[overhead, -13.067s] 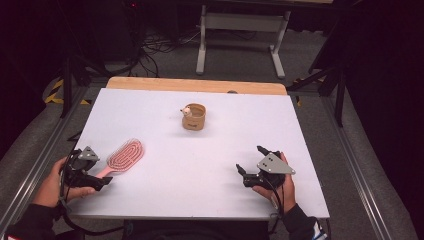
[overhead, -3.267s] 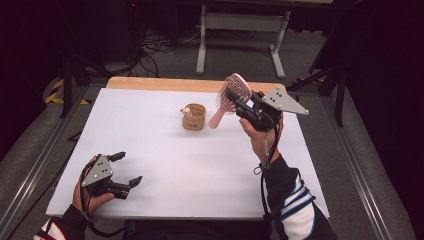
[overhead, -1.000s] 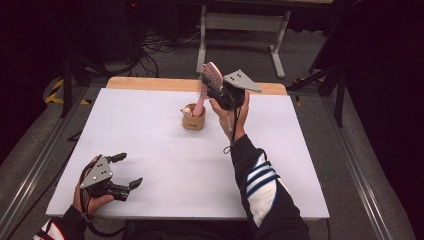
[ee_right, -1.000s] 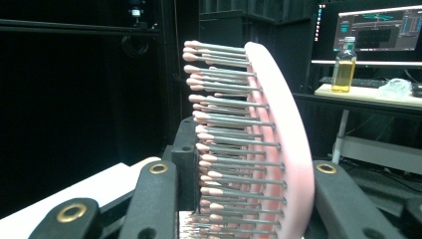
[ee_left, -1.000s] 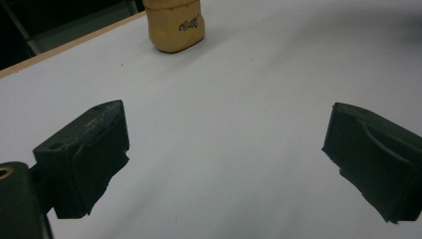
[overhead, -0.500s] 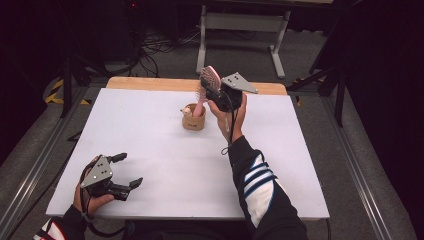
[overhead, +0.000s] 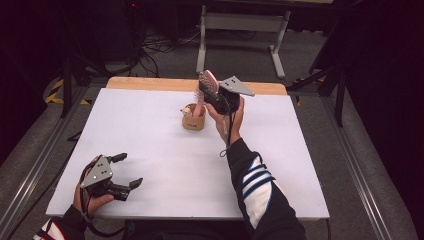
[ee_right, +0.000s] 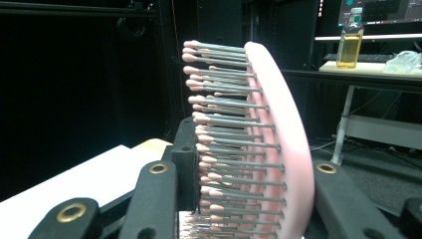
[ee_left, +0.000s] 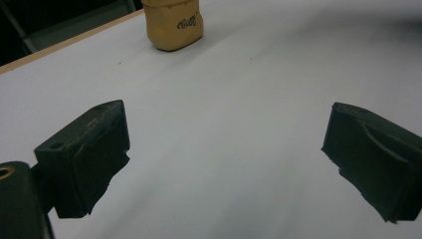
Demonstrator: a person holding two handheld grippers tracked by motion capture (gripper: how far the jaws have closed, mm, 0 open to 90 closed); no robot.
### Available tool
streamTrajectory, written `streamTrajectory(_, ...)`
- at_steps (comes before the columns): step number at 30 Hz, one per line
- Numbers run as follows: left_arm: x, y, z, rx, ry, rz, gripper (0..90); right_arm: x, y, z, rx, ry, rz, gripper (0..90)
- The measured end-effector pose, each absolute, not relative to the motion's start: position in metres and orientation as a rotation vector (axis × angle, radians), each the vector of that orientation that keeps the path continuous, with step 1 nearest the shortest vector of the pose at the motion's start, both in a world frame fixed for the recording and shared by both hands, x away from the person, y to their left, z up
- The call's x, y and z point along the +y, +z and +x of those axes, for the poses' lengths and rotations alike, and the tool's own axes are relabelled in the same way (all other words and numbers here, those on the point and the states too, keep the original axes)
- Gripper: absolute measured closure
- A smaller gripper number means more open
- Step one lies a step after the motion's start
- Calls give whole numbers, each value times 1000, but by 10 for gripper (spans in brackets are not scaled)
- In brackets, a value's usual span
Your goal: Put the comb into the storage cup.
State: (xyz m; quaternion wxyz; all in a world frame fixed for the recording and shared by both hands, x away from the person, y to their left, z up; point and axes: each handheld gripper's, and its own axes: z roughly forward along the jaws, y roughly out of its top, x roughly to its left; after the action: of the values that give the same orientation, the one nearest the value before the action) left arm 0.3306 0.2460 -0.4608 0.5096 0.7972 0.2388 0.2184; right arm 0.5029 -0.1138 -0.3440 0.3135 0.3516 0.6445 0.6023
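Two hand-held grippers work over a white counter point(overhead: 150, 145) in this high view. Nearest the camera, at about seven o'clock on the counter, the left gripper point(overhead: 125, 172) rests low in the person's hand with its jaws spread wide and nothing between them; the left gripper view shows only bare white surface in the gap, with both black pads well apart.

Farther out, near the counter's middle and toward twelve o'clock, a striped sleeve point(overhead: 257, 187) leads up to the right gripper point(overhead: 211, 96), raised above the surface. Its jaws are closed on a pink hairbrush point(overhead: 208, 83), gripping the brush head across bristles and back. The right gripper view shows the brush point(ee_right: 259, 149) upright, its pink-tipped metal bristles pointing toward nine o'clock in that picture and its curved pink back toward three o'clock.

Just beside the gripper, at its eight o'clock in the high view, stands a small tan cup point(overhead: 193, 117). The brush's handle points down into the cup's mouth; whether it touches the bottom cannot be told.

Beyond the counter's wooden far edge point(overhead: 150, 83), a metal stand point(overhead: 240, 22) and loose cables point(overhead: 160, 42) lie on the dark floor.
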Motion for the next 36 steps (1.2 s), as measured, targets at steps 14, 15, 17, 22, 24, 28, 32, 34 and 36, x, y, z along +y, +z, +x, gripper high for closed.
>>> streamTrajectory(14, 246, -461, 331, 573, 525, 1923, 54, -112, -357, 505, 1719, 1572, 953, 639)
streamTrajectory(15, 246, -461, 331, 573, 525, 1923, 53, -112, -358, 505, 1720, 1575, 955, 639)
streamTrajectory(17, 246, -461, 330, 574, 528, 1921, 54, -112, -360, 505, 1717, 1583, 963, 639)
streamTrajectory(22, 246, -461, 330, 575, 530, 1916, 55, -113, -365, 506, 1717, 1573, 967, 638)
streamTrajectory(24, 246, -461, 331, 575, 527, 1919, 55, -114, -365, 506, 1722, 1571, 963, 637)
streamTrajectory(28, 246, -461, 330, 575, 529, 1926, 55, -114, -367, 506, 1710, 1585, 977, 634)
streamTrajectory(32, 245, -461, 330, 575, 528, 1928, 55, -116, -369, 507, 1696, 1600, 1001, 628)
streamTrajectory(34, 245, -461, 330, 574, 528, 1928, 55, -119, -371, 509, 1690, 1603, 1016, 625)
streamTrajectory(36, 245, -461, 330, 574, 527, 1929, 56, -122, -372, 510, 1685, 1600, 1032, 622)
